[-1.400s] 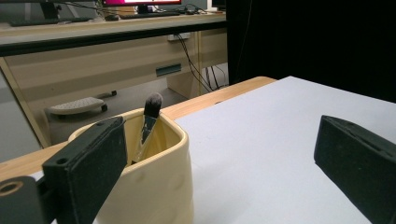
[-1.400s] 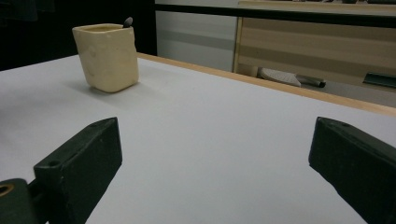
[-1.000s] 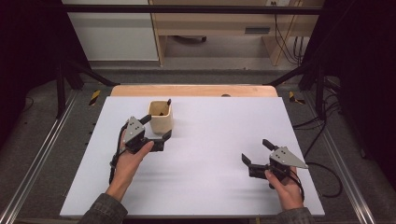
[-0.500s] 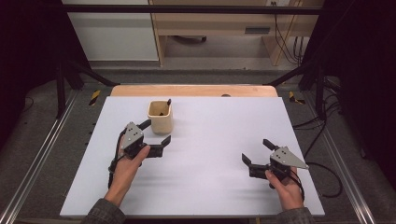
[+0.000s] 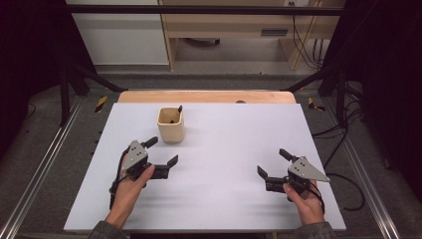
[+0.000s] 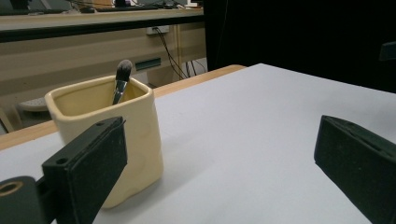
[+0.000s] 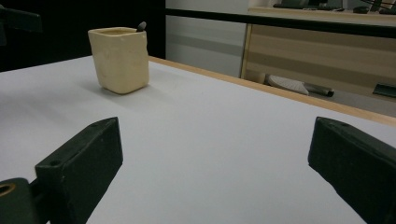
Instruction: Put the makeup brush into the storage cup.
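The cream cup (image 5: 170, 125) stands upright on the white counter (image 5: 224, 149), a brush (image 6: 121, 80) leaning inside it. It sits just ahead of the left gripper (image 5: 160, 153), far nearer than the right gripper (image 5: 272, 163). Both pairs of jaws gape wide, holding nothing.

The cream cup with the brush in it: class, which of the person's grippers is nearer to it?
Left. The left gripper sits open just in front of the cup, not touching it. The right gripper lies open far across the table.

White table (image 5: 219, 149) carries a cream cup (image 5: 170, 125) upright
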